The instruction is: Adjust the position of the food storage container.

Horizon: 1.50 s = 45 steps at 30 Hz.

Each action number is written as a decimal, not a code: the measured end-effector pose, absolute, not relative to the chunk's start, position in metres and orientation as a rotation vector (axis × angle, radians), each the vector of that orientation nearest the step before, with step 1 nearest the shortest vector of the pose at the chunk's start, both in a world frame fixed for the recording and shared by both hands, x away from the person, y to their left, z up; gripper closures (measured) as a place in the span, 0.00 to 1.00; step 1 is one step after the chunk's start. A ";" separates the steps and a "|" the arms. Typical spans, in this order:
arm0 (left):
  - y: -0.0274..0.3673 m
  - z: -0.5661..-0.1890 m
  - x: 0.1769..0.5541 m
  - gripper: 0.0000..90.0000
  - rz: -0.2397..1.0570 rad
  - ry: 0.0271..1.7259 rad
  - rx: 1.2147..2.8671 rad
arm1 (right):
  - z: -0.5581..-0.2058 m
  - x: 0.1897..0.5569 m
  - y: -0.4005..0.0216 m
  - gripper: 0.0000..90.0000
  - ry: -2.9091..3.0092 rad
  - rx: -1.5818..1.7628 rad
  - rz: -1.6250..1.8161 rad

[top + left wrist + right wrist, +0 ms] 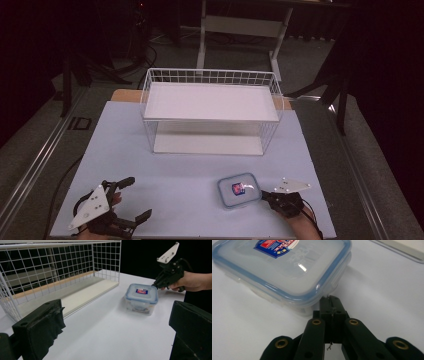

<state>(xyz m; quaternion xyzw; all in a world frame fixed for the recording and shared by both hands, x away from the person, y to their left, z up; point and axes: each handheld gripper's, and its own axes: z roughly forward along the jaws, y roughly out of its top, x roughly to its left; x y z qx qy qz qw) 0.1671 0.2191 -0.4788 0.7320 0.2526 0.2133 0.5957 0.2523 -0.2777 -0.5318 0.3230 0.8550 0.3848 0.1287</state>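
Left hand-held gripper (134,198) rests near the bench's (190,170) front left corner, jaws spread wide with nothing between them, aimed across the bench toward the box. To its right sits a clear plastic box (239,190) with a blue-rimmed snap lid, close to the front edge and well apart from the rack. It is nearly square with rounded corners, so no long axis stands out; it lies flat, lid up, turned slightly askew to the bench edge. What it holds cannot be made out through the cloudy walls. A red and blue label (276,245) sits on the lid, its writing too blurred to read. Right hand-held gripper (264,192) has its jaws closed together, tips touching the box's near right corner. Behind stands a white wire rack (212,111) with two white shelves.
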 end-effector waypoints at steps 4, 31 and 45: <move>0.220 -0.480 0.168 0.01 0.493 0.589 1.703 | -0.531 0.254 -0.262 1.00 2.525 0.908 1.116; 0.218 -0.485 0.172 0.01 0.469 0.604 1.732 | -0.533 0.260 -0.186 1.00 2.644 0.727 1.131; 0.220 -0.489 0.173 0.01 0.453 0.614 1.737 | -0.529 0.261 -0.181 0.99 2.626 0.726 1.085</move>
